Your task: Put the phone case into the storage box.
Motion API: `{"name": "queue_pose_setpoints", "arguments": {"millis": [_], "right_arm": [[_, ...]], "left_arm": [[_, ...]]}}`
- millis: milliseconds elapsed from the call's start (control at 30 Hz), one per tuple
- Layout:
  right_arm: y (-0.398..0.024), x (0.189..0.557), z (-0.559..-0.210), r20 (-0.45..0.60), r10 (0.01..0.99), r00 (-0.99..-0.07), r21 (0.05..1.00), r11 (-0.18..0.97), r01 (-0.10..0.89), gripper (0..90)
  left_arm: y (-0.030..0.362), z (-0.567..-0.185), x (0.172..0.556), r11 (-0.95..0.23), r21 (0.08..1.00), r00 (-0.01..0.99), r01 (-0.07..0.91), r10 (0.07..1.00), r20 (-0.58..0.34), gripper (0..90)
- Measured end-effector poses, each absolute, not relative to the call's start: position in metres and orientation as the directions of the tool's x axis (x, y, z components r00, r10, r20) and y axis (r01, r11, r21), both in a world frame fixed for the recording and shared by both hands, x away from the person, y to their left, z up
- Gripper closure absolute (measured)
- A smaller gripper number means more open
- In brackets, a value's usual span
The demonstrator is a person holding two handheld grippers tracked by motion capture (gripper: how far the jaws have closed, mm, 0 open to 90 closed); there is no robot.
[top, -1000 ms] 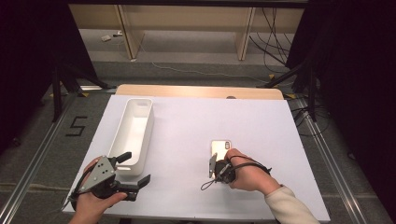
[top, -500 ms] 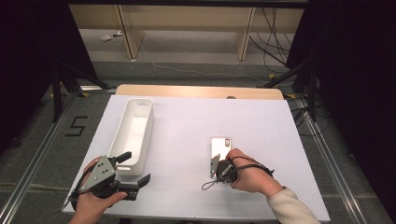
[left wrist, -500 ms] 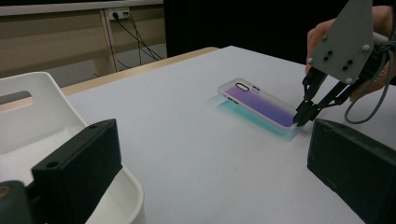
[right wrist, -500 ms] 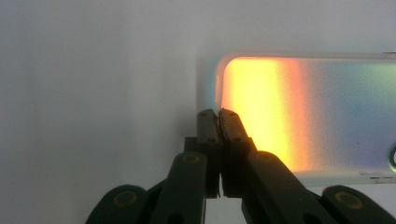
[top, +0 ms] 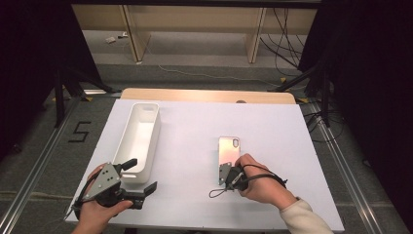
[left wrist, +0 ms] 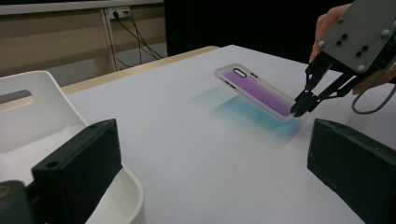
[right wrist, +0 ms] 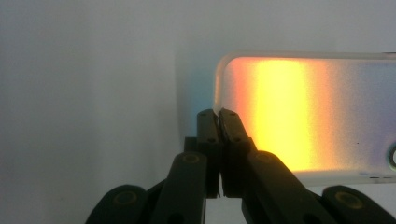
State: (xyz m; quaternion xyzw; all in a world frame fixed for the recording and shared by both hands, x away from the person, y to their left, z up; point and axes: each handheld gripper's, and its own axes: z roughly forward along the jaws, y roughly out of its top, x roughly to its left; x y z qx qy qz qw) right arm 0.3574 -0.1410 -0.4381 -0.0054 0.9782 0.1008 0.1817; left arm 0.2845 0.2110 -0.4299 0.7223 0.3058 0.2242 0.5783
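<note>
The right gripper (top: 228, 171) pinches the near end of the phone case (top: 228, 152), tilting it off the white bench (top: 272, 126) at centre-right; the left gripper (top: 141, 187) gapes wide, empty, beside the white tray (top: 141, 134) near left.

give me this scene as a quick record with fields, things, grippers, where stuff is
held thing: iridescent clear-edged phone case, near end lifted off the table, far end low
right gripper: jaws shut on the case's short edge
left gripper: jaws open, nothing between them, at the near end of the tray
tray: long white plastic tray, on the left side, empty as far as seen
surface: white table top
case and tray: apart
</note>
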Motion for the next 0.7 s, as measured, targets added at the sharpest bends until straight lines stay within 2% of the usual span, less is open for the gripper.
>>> {"name": "queue_pose_setpoints", "arguments": {"millis": [67,567,700], "right_arm": [[-0.1405,0.3549,-0.4372,-0.358,0.053,-0.932,0.208,0.978,-0.024,89.1],[-0.1405,0.3505,-0.4339,-0.389,0.074,-0.918,0.22,0.976,-0.014,89.1],[-0.1396,0.3501,-0.4329,-0.407,0.052,-0.912,0.23,0.972,-0.047,89.1]], "left_arm": [[0.2107,-0.4302,0.2848,-0.143,0.973,0.714,0.179,0.699,-0.029,2.3],[0.2106,-0.4301,0.2844,-0.156,0.971,0.712,0.182,0.702,-0.02,2.3],[0.2107,-0.4304,0.2844,-0.158,0.97,0.711,0.183,0.703,-0.02,2.3]]}}
